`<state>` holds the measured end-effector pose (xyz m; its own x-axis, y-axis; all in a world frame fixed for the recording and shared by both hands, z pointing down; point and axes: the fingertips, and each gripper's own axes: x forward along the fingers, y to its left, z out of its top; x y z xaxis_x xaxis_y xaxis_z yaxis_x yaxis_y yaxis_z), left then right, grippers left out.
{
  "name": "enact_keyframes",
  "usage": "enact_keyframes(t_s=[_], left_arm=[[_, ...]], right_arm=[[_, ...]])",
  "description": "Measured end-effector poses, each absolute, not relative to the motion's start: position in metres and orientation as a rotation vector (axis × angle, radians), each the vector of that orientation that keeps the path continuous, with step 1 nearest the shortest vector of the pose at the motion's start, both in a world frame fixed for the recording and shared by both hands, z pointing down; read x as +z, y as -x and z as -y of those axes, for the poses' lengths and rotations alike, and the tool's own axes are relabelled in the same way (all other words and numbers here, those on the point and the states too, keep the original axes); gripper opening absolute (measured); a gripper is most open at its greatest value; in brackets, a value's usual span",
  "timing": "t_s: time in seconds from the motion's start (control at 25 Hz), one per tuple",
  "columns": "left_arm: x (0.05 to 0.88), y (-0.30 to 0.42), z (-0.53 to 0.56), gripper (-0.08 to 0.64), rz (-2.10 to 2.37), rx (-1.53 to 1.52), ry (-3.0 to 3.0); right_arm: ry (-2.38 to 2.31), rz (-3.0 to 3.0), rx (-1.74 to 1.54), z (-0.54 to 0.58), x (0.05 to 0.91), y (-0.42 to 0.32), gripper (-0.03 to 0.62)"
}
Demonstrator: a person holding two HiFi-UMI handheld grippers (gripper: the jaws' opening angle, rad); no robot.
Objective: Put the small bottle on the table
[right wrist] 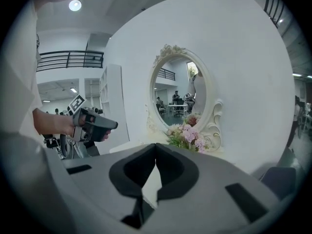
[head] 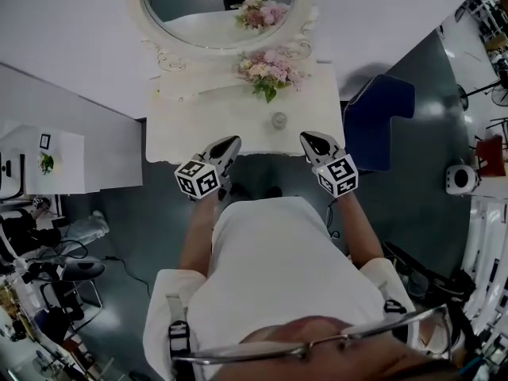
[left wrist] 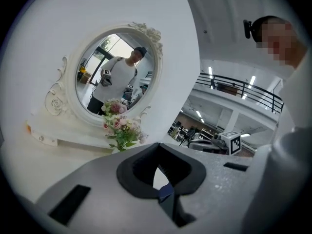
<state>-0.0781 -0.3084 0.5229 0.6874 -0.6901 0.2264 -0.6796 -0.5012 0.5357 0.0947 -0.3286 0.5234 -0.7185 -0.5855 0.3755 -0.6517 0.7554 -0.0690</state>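
Note:
The small bottle [head: 279, 120], greyish and clear, stands upright on the white dressing table [head: 198, 129], near its front edge. My left gripper [head: 235, 141] hovers at the table's front edge, left of the bottle and apart from it, shut and empty. To the bottle's right, my right gripper [head: 305, 138] hangs over the front edge, also shut with nothing in it. In the left gripper view the jaws of the left gripper [left wrist: 157, 146] meet, and in the right gripper view so do those of the right gripper [right wrist: 156, 147]. The bottle is hidden in both gripper views.
An oval mirror [head: 218, 10] in an ornate white frame stands at the table's back, with a pink flower bouquet [head: 270, 71] in front of it. A dark blue chair [head: 381, 117] sits right of the table. A white cabinet [head: 59, 161] stands to the left.

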Motion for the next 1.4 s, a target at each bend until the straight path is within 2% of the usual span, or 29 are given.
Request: enact_keyframes(t_s=[0.2, 1.4], left_arm=[[0.508, 0.087, 0.306, 0.003, 1.062, 0.079, -2.410], [0.496, 0.124, 0.312, 0.003, 0.990, 0.068, -2.487]], right_arm=[[-0.956, 2.615, 0.202, 0.331, 0.515, -0.085, 0.006], [-0.996, 2.597, 0.162, 0.327, 0.494, -0.041, 0.006]])
